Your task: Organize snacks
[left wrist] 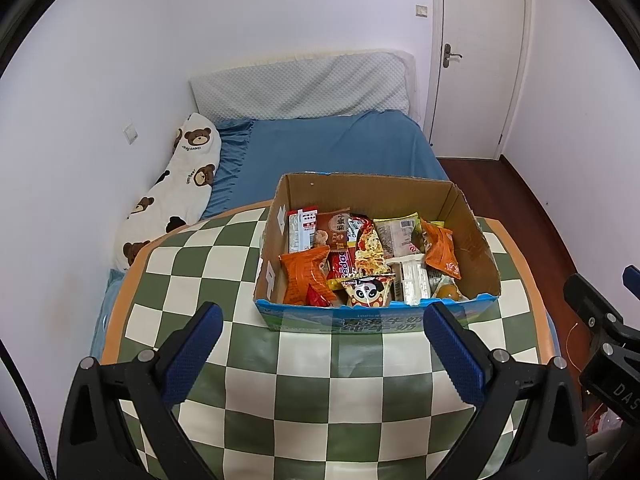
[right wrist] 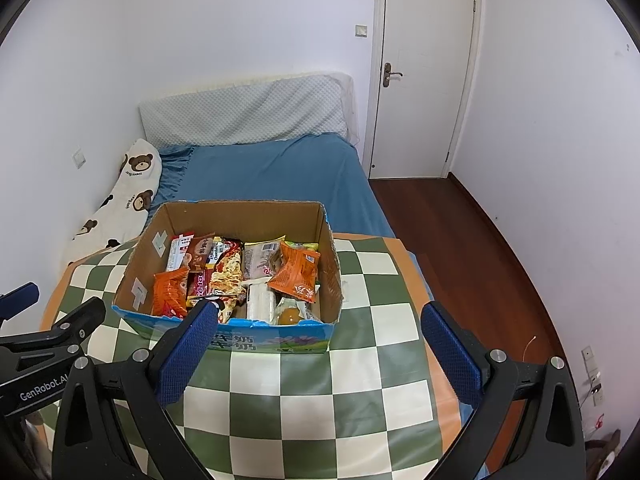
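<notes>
Snacks (left wrist: 372, 260) sit heaped in an open cardboard box (left wrist: 360, 190) on the tabletop (left wrist: 304, 380), which has a green-and-cream check cloth. Box stands toward the far edge of the tabletop, its long axis running left to right along that edge, printed blue front wall facing the cameras. Far edge of the tabletop meets a bed (left wrist: 340, 144) with a blue sheet.

Packets lie mixed. Most point front to back: a long red-and-yellow packet (left wrist: 370, 250) runs down the middle. An orange packet (left wrist: 306, 276) sits at the front left, another orange packet (left wrist: 440, 254) tilts toward the right wall. A panda-print packet (left wrist: 366, 290) stands against the front wall.

Left gripper (left wrist: 322, 348) hangs above the near half of the tabletop, fingers spread wide, nothing between them, well short of the box front. Right gripper (right wrist: 318, 344) likewise spread and empty; its left fingertip (right wrist: 200, 320) overlaps the box's front rim in view, contact not clear.

Left wrist view shows the panda packet in full; right wrist view hides most of it behind that fingertip. Right view shows the tabletop's right edge with its orange border (right wrist: 408, 264), and dark wood floor (right wrist: 460, 232) beyond. Each view catches the other gripper at its edge.
</notes>
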`<state>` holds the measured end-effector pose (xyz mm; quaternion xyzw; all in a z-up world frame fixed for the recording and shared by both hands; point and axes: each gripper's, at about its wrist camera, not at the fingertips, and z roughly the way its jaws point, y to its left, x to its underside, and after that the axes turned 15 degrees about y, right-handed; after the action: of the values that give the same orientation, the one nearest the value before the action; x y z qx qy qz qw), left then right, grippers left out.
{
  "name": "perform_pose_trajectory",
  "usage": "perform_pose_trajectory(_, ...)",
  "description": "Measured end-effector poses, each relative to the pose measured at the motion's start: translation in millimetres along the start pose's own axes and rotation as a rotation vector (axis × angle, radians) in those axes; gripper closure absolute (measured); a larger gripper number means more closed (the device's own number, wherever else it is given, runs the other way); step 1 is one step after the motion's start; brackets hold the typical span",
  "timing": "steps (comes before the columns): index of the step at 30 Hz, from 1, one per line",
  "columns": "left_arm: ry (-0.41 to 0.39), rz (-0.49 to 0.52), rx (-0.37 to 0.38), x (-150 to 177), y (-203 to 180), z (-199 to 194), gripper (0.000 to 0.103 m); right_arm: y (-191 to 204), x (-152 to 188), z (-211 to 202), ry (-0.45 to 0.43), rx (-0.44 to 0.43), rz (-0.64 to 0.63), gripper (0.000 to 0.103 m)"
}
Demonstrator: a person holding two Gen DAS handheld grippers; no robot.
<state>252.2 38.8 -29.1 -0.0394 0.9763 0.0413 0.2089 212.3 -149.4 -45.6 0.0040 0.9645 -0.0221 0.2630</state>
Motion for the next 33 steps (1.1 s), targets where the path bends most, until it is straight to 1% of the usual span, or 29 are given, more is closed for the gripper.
perform_pose_trajectory(12,-0.02,0.002,-0.001,-3,-2,-14,0.0,-5,0,-4,-0.001,-0.001,0.008,0.0)
perform_pose_trajectory(33,-0.026,0.005,-0.004,-3,-2,-18,0.0,-6,2,-5,-0.003,0.002,0.009,0.0)
